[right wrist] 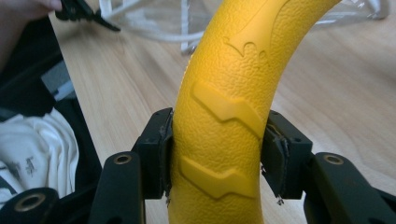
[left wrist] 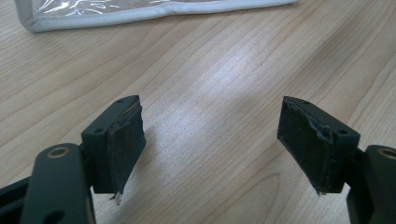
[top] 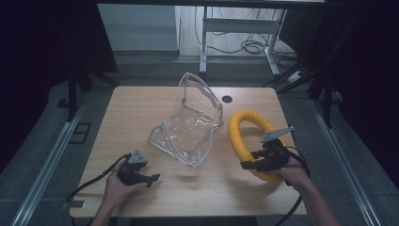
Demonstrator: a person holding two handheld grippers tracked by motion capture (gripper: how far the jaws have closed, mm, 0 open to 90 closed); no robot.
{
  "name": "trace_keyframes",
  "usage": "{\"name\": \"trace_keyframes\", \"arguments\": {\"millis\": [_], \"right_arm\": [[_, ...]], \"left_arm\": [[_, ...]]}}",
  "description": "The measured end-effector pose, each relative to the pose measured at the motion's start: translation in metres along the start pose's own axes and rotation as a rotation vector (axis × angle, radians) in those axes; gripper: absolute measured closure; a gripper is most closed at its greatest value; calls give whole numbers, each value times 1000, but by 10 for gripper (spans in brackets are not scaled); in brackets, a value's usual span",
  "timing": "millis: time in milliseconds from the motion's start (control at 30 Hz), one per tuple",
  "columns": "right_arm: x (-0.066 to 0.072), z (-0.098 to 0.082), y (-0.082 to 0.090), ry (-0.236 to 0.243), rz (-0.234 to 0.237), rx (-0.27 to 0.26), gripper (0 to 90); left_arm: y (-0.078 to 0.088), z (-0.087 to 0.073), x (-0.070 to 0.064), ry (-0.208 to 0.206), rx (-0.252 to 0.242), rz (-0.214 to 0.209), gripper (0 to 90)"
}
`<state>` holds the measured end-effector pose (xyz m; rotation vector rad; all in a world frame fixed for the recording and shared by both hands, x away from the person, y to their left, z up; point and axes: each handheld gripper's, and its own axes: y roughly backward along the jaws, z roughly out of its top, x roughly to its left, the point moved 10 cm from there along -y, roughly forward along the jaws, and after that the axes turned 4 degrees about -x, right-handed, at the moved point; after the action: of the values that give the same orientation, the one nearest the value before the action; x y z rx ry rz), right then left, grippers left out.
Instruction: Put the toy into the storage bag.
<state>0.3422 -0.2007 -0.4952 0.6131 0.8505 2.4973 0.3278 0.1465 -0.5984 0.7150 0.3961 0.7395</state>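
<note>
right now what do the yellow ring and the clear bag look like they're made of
The yellow ring looks like matte rubber or dense foam: its skin is pebbled, with raised moulded zigzag marks, and the right gripper has its jaws clamped on it. The clear bag looks like glossy, see-through soft plastic, probably vinyl, wrinkled and reflective, with a pale stitched-looking edge binding.

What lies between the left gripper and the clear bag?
Bare wooden tabletop, seen in the left gripper view between the open left gripper and the clear bag.

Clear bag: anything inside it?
Nothing visible through the clear bag: just bare table behind its walls. The yellow ring sits outside, clamped in the right tongs. Folded lower corners can't be checked.
</note>
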Motion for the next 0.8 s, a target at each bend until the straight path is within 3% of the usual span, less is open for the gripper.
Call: {"name": "trace_keyframes", "arguments": {"millis": [200,500,800], "right_arm": [[-6,9,14,-32,-11,-63,492],[-8,11,19,-39,-15,-82,492],[-15,18,32,-51,-42,-135,493]], "left_arm": [[1,2,1,6,-18,13,230],[1,3,1,6,-29,18,234],[0,2,1,4,-19,13,233]]}}
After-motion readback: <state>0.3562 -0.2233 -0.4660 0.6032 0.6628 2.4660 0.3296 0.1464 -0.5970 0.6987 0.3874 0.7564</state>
